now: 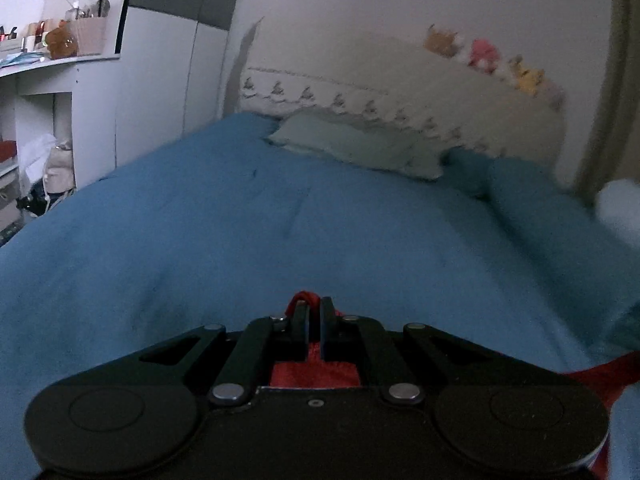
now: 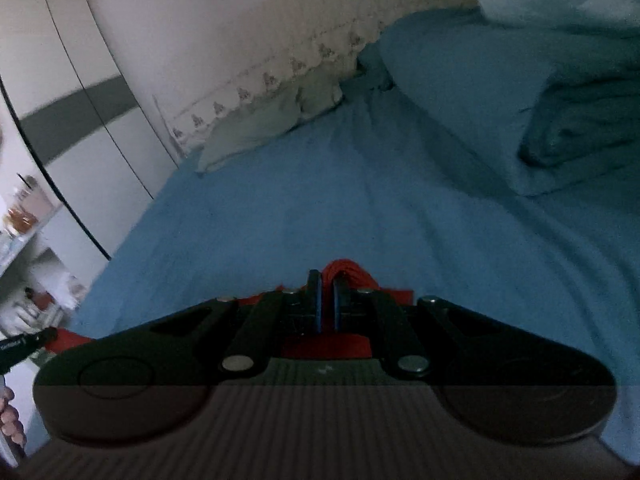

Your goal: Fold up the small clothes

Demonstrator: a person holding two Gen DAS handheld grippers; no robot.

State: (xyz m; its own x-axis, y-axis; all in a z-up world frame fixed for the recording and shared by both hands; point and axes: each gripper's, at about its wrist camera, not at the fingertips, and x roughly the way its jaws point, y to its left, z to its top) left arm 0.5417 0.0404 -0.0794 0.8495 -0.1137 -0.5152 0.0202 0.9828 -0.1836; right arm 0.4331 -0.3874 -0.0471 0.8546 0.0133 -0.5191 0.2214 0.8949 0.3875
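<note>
**Red garment pinched at two points above the bed**

The left gripper (image 1: 314, 310) and right gripper (image 2: 328, 286) are both clamped on the red garment (image 1: 314, 372), held over the blue bedspread (image 1: 240, 220). A thin pinch could slip, or uneven pulling could skew the fold. The gripper bodies hide most of the garment, and blur hides its shape.

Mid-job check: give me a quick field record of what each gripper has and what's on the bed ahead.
left gripper: shut on the red garment, red fabric bunched at its tips
right gripper: shut on the red garment, a fold showing past its tips
surface: blue bedspread, bare ahead of both grippers
far end: pale pillow against a white embroidered cover
right side: blue pillow; folded teal cloth resting on it
fold state: cannot tell, most of the garment is hidden under the grippers
</note>
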